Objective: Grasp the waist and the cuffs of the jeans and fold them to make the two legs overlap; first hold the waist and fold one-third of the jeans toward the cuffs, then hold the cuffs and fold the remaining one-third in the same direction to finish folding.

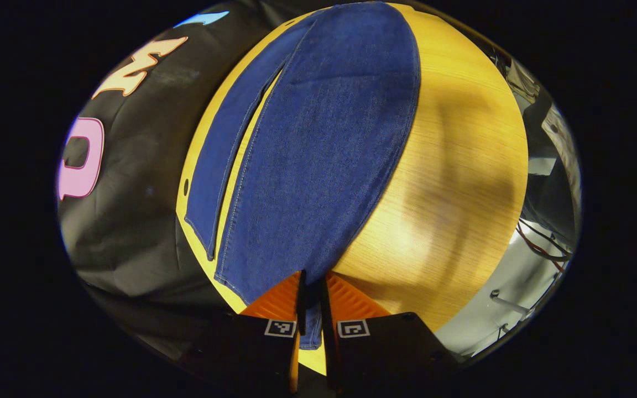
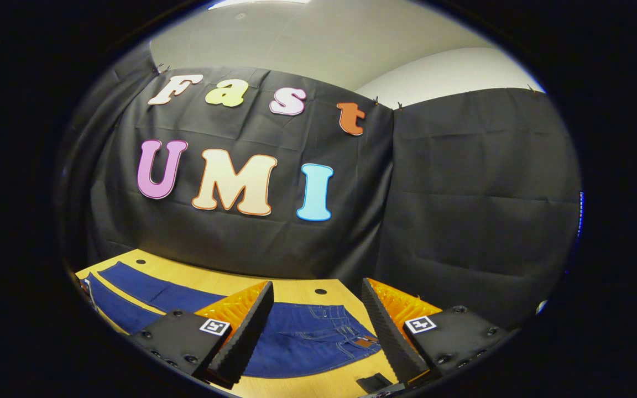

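Dark blue jeans (image 1: 318, 143) lie flat on the wooden table (image 1: 457, 166), legs running away from me in the left gripper view. The wide near leg has its cuff at the bottom, and the other leg (image 1: 213, 166) lies beside it on the left. My left gripper (image 1: 312, 279) is shut on the near leg's cuff edge, with denim showing between the fingers. In the right gripper view the waist (image 2: 318, 334) with its belt loops and leather patch lies below my right gripper (image 2: 317, 284). That gripper hangs open above the waist, apart from the cloth.
The table's far edge meets the black cloth wall (image 2: 462, 221). Small holes (image 2: 320, 291) mark the tabletop near the wall. Beyond the table's right edge, red cables (image 1: 539, 249) lie on a grey floor. A small black object (image 2: 374, 382) sits by the near edge.
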The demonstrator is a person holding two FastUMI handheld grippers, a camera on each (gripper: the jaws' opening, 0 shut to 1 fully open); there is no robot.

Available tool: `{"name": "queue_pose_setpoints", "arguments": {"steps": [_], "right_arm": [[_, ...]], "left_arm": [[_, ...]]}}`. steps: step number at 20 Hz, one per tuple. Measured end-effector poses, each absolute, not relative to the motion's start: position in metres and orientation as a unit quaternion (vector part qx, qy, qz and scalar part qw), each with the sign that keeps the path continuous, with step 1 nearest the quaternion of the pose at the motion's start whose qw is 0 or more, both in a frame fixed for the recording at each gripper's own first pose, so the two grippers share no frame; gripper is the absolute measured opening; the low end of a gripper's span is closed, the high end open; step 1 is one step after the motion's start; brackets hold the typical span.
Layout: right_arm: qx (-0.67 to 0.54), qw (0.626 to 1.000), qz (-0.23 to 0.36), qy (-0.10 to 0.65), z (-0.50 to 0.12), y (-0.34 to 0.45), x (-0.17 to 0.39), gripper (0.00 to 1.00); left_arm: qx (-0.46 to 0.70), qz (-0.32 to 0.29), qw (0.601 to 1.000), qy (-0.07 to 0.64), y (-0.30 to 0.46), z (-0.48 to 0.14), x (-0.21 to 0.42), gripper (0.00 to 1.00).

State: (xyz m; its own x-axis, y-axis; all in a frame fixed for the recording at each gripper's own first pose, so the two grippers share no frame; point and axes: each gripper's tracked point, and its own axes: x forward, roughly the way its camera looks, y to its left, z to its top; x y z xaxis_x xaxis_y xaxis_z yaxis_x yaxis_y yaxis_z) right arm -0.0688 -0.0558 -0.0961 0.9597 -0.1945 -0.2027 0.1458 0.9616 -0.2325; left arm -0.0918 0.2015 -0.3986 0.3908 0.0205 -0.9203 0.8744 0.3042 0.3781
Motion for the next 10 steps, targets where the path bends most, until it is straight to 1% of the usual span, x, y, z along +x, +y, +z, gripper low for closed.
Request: {"name": "queue_pose_setpoints", "arguments": {"steps": [2,5,6,7,10], "right_arm": [[-0.148,0.98,-0.071,0.116,-0.101,-0.059,-0.066,0.99],[-0.243,0.961,-0.034,0.128,-0.11,-0.079,-0.062,1.0],[-0.281,0.949,-0.021,0.139,-0.12,-0.09,-0.062,0.99],[-0.307,0.94,-0.01,0.151,-0.129,-0.098,-0.062,1.0],[-0.369,0.907,0.028,0.202,-0.172,-0.126,-0.068,0.99]], "left_arm": [[0.504,-0.311,0.677,0.437,0.2,-0.399,-0.088,0.01],[0.505,-0.306,0.677,0.438,0.204,-0.4,-0.091,0.0],[0.498,-0.303,0.682,0.442,0.202,-0.399,-0.092,0.0],[0.496,-0.302,0.682,0.445,0.203,-0.4,-0.092,0.0],[0.512,-0.305,0.671,0.44,0.203,-0.4,-0.09,0.0]]}}
